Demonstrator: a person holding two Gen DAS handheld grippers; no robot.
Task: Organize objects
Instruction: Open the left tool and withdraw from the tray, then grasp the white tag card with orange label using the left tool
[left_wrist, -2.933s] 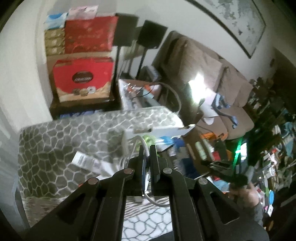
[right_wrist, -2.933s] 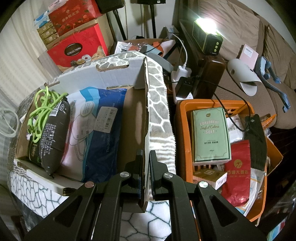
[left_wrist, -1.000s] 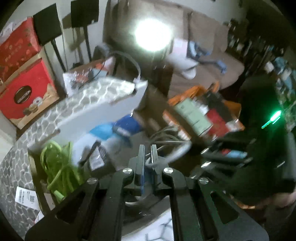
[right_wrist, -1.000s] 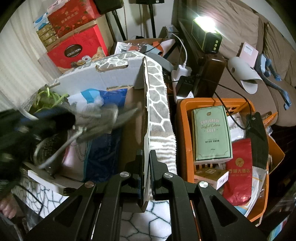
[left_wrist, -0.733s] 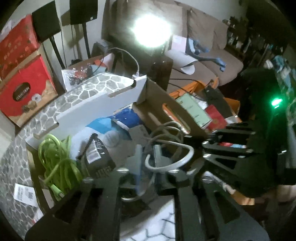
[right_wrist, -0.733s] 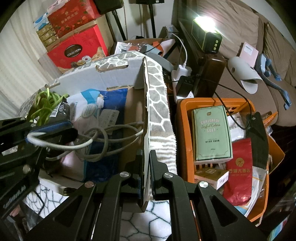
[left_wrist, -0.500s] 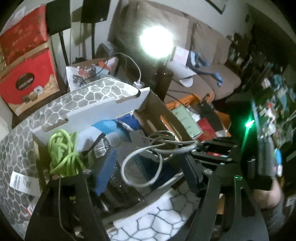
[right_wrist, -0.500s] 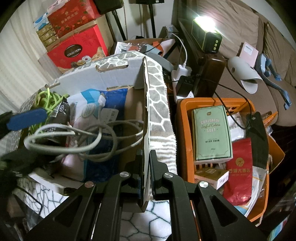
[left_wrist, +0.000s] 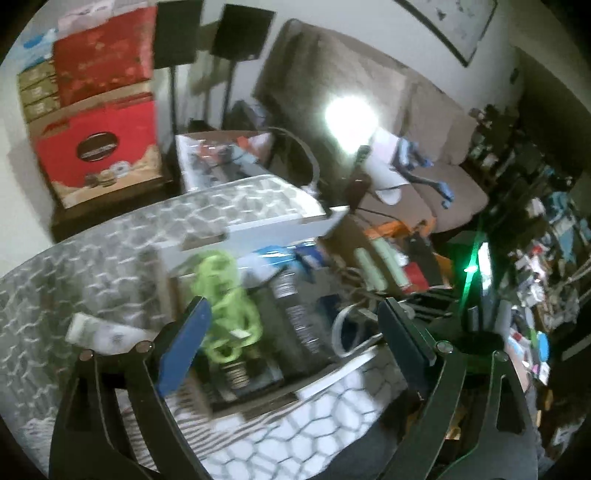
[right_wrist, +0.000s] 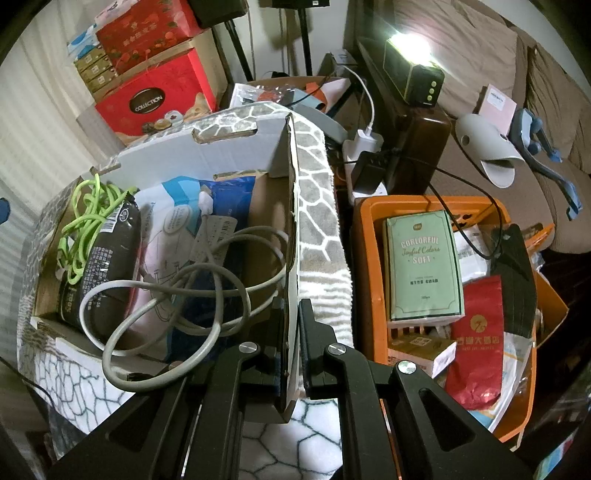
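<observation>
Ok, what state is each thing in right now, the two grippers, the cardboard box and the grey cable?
Left gripper: jaws opening, nothing between them.
Right gripper: shut on the box's side wall.
Cardboard box: open-topped, holding packets and cables.
Grey cable: loosely coiled, lying inside the box.

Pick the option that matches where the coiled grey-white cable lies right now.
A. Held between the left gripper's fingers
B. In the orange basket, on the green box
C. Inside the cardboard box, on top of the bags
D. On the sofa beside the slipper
C: in the right wrist view the grey-white cable lies loose inside the cardboard box, over the blue-and-white bag.
</observation>
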